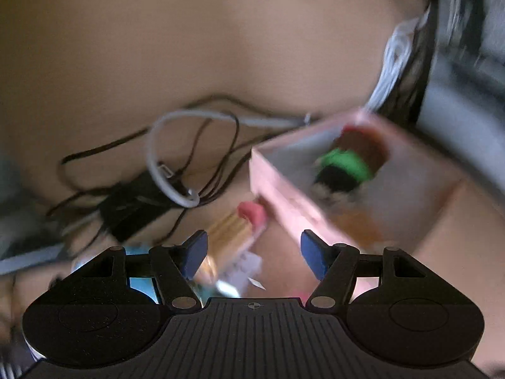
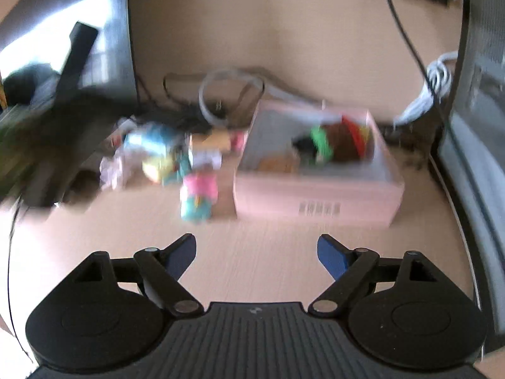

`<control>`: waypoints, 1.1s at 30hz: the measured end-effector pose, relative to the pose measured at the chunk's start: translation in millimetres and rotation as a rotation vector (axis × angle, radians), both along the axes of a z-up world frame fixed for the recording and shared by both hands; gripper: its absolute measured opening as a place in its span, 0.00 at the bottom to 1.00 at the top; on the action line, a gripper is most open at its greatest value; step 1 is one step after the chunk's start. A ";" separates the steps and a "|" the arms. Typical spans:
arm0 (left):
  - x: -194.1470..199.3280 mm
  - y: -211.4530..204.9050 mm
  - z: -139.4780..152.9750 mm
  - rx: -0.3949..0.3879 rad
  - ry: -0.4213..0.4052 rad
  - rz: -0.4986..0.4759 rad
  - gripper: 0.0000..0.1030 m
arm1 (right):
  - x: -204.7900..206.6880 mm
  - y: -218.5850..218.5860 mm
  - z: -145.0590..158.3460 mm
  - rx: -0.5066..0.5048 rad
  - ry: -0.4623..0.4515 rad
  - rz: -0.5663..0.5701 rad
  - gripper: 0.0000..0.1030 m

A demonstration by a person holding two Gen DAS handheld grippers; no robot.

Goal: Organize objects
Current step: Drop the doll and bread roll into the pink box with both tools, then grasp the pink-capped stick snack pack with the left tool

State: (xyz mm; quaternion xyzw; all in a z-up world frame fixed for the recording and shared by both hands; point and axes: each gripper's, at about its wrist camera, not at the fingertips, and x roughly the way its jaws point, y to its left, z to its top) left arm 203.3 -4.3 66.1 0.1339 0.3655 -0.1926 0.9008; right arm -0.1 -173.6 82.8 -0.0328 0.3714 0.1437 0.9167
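Both views are smeared by motion blur, so I note only coarse shapes. From the right wrist, the loose pile [image 2: 164, 154] left of the box reads as pale blue, yellow and white lumps; I cannot identify single items in it. The contents of the pink box [image 2: 318, 189] are partly masked by its near wall: I make out a brown mass with a green band [image 2: 322, 145] and something orange low in the near corner. In the left wrist view the box [image 1: 284, 189] is tilted in frame and its right side dissolves into blur. The label on the box's near wall [image 2: 318, 208] looks like a barcode; no characters are readable.

The box is open-topped, pale pink outside and grey inside, and stands on the light wood-grain counter [image 2: 252, 252], with the pile just beside its left wall. A pink-and-teal object [image 2: 199, 197] stands in front of the pile near the box's left corner. A gold tube with a pink end [image 1: 240, 224] lies just ahead of the left claw, beside the box. Tangled black and white cables [image 1: 176, 164] sit behind.

Left claw [image 1: 254, 254]: released, blue pads apart, gripping nothing. Right claw [image 2: 255, 254]: released, wide apart over bare counter, well short of the box.
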 end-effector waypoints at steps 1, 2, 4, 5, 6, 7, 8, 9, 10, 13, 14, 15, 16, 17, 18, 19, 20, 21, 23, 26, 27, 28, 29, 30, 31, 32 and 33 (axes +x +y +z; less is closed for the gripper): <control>15.4 -6.5 -9.8 0.044 0.020 -0.003 0.69 | -6.5 0.2 -4.0 -0.014 0.012 0.003 0.82; 26.1 -10.2 -17.5 0.073 0.024 -0.005 0.69 | -12.2 -1.1 -6.2 -0.026 0.017 0.007 0.82; 40.8 -16.6 -26.5 0.110 0.033 -0.016 0.66 | -25.0 -7.9 -9.8 -0.041 0.031 0.010 0.82; 45.4 -17.7 -30.7 0.110 0.062 -0.022 0.66 | -28.3 -12.6 -11.3 -0.038 0.047 0.003 0.82; 46.5 -17.6 -33.5 0.108 0.078 -0.024 0.62 | -29.5 -17.1 -13.3 -0.028 0.064 -0.003 0.82; 44.5 -16.6 -35.3 0.108 0.084 -0.027 0.46 | -29.6 -21.1 -14.6 -0.018 0.076 -0.012 0.82; 41.1 -14.6 -35.7 0.100 0.094 -0.034 0.39 | -28.7 -24.1 -15.1 -0.015 0.079 -0.022 0.82; 35.8 -10.1 -34.7 0.079 0.098 -0.035 0.36 | -27.8 -25.7 -15.6 -0.019 0.075 -0.034 0.82; 28.3 -5.2 -32.9 0.070 0.105 -0.022 0.36 | -26.5 -26.6 -15.1 -0.022 0.067 -0.044 0.82; -8.1 11.5 -25.5 0.061 0.102 0.016 0.36 | -17.7 -25.4 -13.2 -0.005 0.051 -0.039 0.82; -21.8 17.7 -22.6 0.056 0.102 0.019 0.36 | -14.4 -22.9 -13.0 -0.003 0.048 -0.029 0.82; -36.2 26.5 -21.3 0.041 0.105 0.024 0.36 | -10.6 -18.8 -13.1 -0.005 0.045 -0.015 0.82; -50.7 37.7 -19.7 0.019 0.119 0.035 0.36 | -5.7 -13.1 -13.8 -0.008 0.043 0.002 0.82; -64.6 48.8 -21.0 -0.002 0.142 0.056 0.36 | -1.8 -6.7 -14.2 -0.012 0.040 0.021 0.82; -75.4 58.7 -23.1 -0.019 0.168 0.083 0.35 | 2.2 0.3 -14.6 -0.017 0.039 0.039 0.82; -88.3 71.7 -25.2 -0.048 0.188 0.117 0.35 | 5.8 8.8 -14.9 -0.023 0.039 0.059 0.82; -100.0 84.5 -27.6 -0.080 0.201 0.148 0.35 | 9.0 16.9 -16.0 -0.030 0.038 0.078 0.82; -112.1 97.3 -29.0 -0.114 0.203 0.173 0.35 | 12.5 27.0 -16.2 -0.039 0.036 0.102 0.82; -136.6 122.3 -28.4 -0.178 0.184 0.248 0.35 | 19.4 45.0 -19.8 -0.053 0.020 0.150 0.82; -169.0 150.5 -28.5 -0.304 0.203 0.346 0.35 | 31.7 71.8 -27.5 -0.117 0.029 0.156 0.82; -176.7 154.4 -29.3 -0.311 0.203 0.359 0.35 | 33.5 77.9 -28.8 -0.127 0.019 0.169 0.82; -185.8 156.7 -29.9 -0.307 0.199 0.366 0.35 | 34.1 84.2 -29.0 -0.145 -0.001 0.180 0.82; -195.2 157.4 -30.2 -0.298 0.199 0.371 0.35 | 35.1 89.4 -29.3 -0.166 -0.025 0.182 0.80; -199.6 156.2 -31.2 -0.288 0.202 0.373 0.35 | 37.9 96.0 -30.4 -0.190 -0.045 0.184 0.77; -204.3 154.4 -32.5 -0.271 0.209 0.374 0.35 | 42.3 104.0 -31.9 -0.218 -0.060 0.198 0.69; -208.0 152.8 -33.7 -0.247 0.220 0.377 0.35 | 49.0 112.6 -34.1 -0.253 -0.074 0.219 0.59; -212.8 154.6 -35.0 -0.231 0.226 0.386 0.35 | 54.5 123.1 -36.7 -0.297 -0.098 0.237 0.55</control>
